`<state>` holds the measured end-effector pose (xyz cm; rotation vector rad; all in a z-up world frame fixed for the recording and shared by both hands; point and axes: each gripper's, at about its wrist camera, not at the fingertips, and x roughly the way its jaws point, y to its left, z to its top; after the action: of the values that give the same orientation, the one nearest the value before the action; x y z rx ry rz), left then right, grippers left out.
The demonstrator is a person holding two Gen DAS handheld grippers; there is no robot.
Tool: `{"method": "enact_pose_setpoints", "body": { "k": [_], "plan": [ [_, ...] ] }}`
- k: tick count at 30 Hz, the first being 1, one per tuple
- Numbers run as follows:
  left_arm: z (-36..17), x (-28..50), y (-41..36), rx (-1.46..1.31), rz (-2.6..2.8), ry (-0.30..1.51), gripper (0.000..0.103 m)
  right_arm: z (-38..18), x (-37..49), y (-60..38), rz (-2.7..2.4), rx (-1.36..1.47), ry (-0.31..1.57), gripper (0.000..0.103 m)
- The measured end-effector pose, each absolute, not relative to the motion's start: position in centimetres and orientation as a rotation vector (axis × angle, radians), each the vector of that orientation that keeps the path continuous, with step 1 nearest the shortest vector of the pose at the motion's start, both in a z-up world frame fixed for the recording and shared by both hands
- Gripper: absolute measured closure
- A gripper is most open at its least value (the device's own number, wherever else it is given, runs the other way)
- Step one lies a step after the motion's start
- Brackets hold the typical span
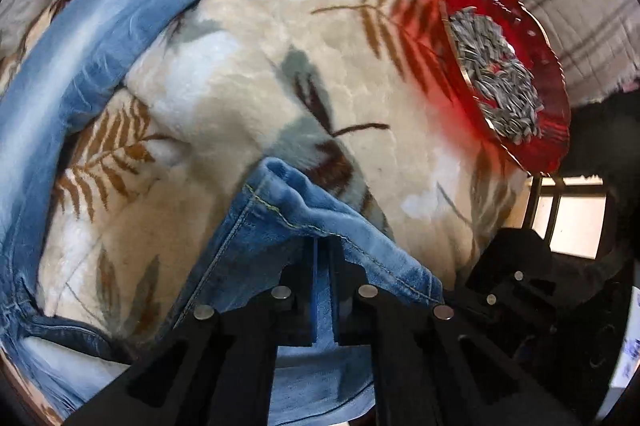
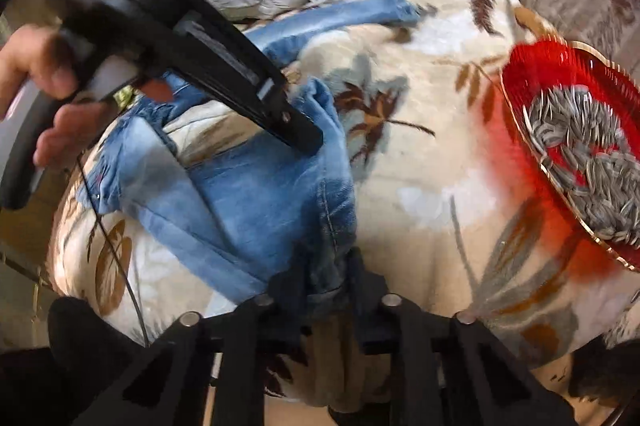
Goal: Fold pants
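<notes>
The blue jeans [image 1: 276, 209] are spread over a leaf-patterned blanket [image 1: 240, 73], one hem pinched between the closed jaws of the left gripper [image 1: 323, 246], another edge clamped in the right gripper [image 2: 330, 266]. A red dish [image 1: 516, 65] of sunflower seeds [image 1: 496, 73] is seen beyond the jaws, to their right.

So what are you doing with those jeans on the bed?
A person is folding the blue jeans on a leaf-patterned blanket, using tongs in each hand. The left tongs and the right tongs are each shut on denim, lifting one end of the jeans. A red dish of sunflower seeds sits nearby on the blanket.
</notes>
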<state>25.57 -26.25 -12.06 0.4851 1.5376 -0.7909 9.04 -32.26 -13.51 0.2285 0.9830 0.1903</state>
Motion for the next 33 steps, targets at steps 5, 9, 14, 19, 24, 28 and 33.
{"method": "enact_pose_setpoints", "body": {
  "k": [5, 9, 14, 19, 24, 28, 33],
  "plan": [
    [-7.8, 25.2, -26.3, 0.433, -0.881, 1.446, 0.102, -9.7, 7.4, -31.9, 0.203, 0.196, 0.858, 0.088],
    [-6.0, 26.4, -25.8, 0.422, -0.867, 1.422, 0.102, -7.3, 6.8, -31.9, 0.185, 0.150, 0.790, 0.088],
    [-8.1, 27.5, -25.5, 0.427, -0.762, 1.515, 0.028, -9.4, 7.4, -32.3, 0.182, 0.196, 0.862, 0.088],
    [-10.2, 28.4, -25.7, 0.374, -0.698, 1.531, 0.000, -11.6, 7.1, -32.4, 0.176, 0.222, 0.912, 0.088],
    [-11.4, 27.4, -27.3, 0.456, -0.684, 1.527, 0.000, -12.4, 6.9, -32.3, 0.174, 0.226, 0.927, 0.088],
    [-11.8, 26.1, -28.0, 0.576, -0.696, 1.507, 0.095, -12.8, 6.9, -32.1, 0.167, 0.211, 0.932, 0.088],
    [-11.7, 25.5, -28.1, 0.588, -0.718, 1.479, 0.097, -12.7, 6.9, -31.8, 0.161, 0.205, 0.921, 0.088]
  ]
}}
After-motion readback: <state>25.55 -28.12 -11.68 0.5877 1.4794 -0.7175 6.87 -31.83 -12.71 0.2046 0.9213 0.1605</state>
